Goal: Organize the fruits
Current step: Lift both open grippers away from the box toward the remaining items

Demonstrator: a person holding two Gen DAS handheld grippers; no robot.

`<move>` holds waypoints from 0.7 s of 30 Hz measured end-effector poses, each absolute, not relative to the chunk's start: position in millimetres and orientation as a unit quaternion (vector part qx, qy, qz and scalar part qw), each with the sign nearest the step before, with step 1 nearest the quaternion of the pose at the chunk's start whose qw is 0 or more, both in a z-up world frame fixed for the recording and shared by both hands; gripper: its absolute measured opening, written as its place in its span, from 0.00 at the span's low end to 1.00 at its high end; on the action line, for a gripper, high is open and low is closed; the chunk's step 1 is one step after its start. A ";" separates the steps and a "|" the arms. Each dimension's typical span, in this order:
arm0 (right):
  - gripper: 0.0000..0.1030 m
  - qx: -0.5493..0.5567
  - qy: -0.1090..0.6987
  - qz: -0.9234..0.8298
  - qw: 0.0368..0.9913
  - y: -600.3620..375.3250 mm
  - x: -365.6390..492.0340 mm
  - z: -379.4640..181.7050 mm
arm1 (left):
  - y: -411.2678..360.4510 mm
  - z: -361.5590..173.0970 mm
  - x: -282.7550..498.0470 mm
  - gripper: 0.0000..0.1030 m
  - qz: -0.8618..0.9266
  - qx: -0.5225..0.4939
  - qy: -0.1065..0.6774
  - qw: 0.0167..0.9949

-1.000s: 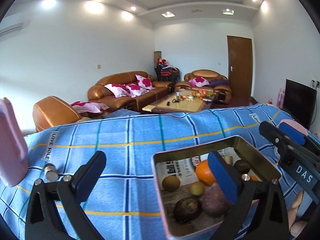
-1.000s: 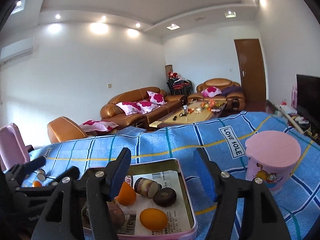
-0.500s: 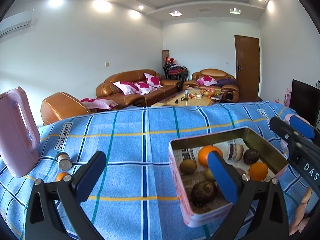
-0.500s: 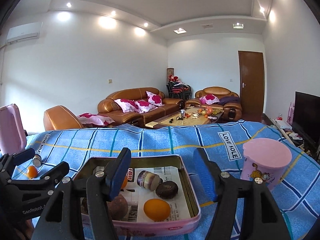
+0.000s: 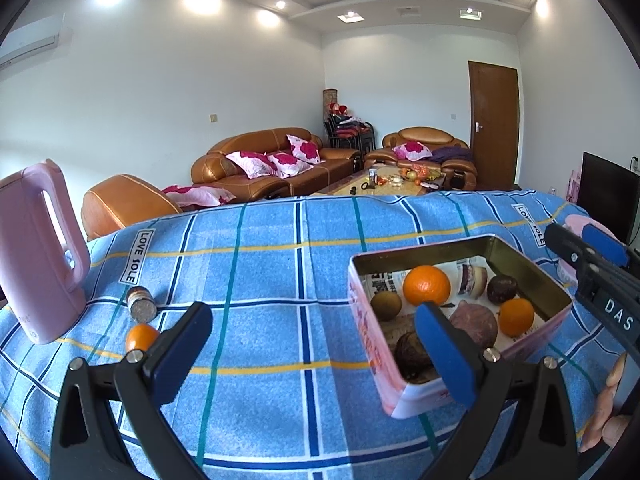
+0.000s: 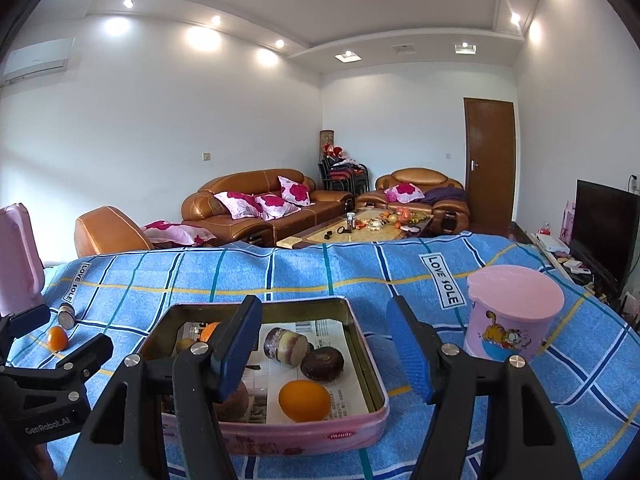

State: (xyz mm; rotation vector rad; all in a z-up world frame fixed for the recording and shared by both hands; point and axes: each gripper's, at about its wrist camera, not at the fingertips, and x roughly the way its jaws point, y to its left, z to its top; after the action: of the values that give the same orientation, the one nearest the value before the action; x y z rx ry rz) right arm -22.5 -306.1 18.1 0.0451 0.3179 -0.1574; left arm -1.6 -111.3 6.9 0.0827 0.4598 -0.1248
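Blue checked cloth [image 5: 260, 280], fruit tin [image 5: 368, 320]; left claw [image 5: 312, 344] and right claw [image 6: 326, 348] agape, empty.

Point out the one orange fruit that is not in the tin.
The small orange fruit on the blue cloth, beside the little jar; the others lie inside the pink tin.

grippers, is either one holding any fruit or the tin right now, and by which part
Nothing is held. The left gripper and the right gripper both stand open with empty jaws; the tin and its fruit sit untouched on the cloth.
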 end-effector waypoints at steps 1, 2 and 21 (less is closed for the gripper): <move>0.64 0.023 0.160 -0.079 0.984 -306.1 -22.9 18.0 | -109.8 6.7 -1.9 1.00 -0.062 0.041 0.230 0.970; 0.64 0.024 0.163 -0.080 0.983 -306.0 -23.5 17.8 | -107.7 6.4 -2.3 1.00 -0.061 0.040 0.232 0.970; 0.64 0.061 0.205 -0.053 0.975 -256.8 -10.4 10.6 | -57.5 6.8 2.2 1.00 -0.032 0.055 0.229 0.971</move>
State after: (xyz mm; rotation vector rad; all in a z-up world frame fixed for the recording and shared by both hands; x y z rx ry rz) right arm -10.4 -256.8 10.6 0.1232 0.4138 -0.1065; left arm 2.2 -57.5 6.8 0.1111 0.4615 -0.0649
